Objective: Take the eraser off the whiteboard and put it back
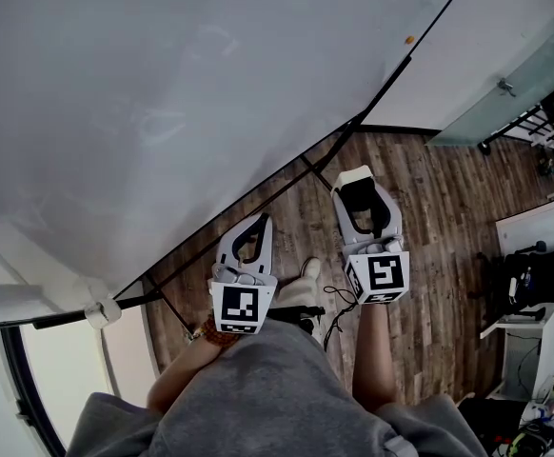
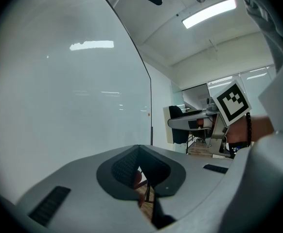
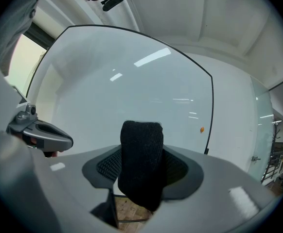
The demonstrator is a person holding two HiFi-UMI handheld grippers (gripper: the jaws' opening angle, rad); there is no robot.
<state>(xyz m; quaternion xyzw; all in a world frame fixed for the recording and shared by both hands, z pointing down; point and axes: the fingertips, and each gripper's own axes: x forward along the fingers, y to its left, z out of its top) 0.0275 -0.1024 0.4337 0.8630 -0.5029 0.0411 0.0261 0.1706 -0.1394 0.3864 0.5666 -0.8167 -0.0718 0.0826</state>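
Note:
The whiteboard (image 1: 163, 93) fills the upper left of the head view and stands in front of both grippers. My right gripper (image 1: 357, 190) is shut on the eraser (image 1: 359, 198), a white block with black felt, held a little short of the board's lower edge. In the right gripper view the eraser's black felt (image 3: 141, 149) stands upright between the pads, and the whiteboard (image 3: 132, 81) is behind it. My left gripper (image 1: 256, 225) is to its left, jaws together and empty. The left gripper view shows its pads meeting at the tip (image 2: 139, 152), beside the whiteboard (image 2: 59, 91).
An orange dot (image 1: 409, 39) sits near the board's right edge. The board's black frame and stand legs (image 1: 320, 174) cross the wooden floor (image 1: 439, 208). A white roll (image 1: 101, 312) rests at the frame's lower left. A desk with clutter (image 1: 534, 284) is at the right.

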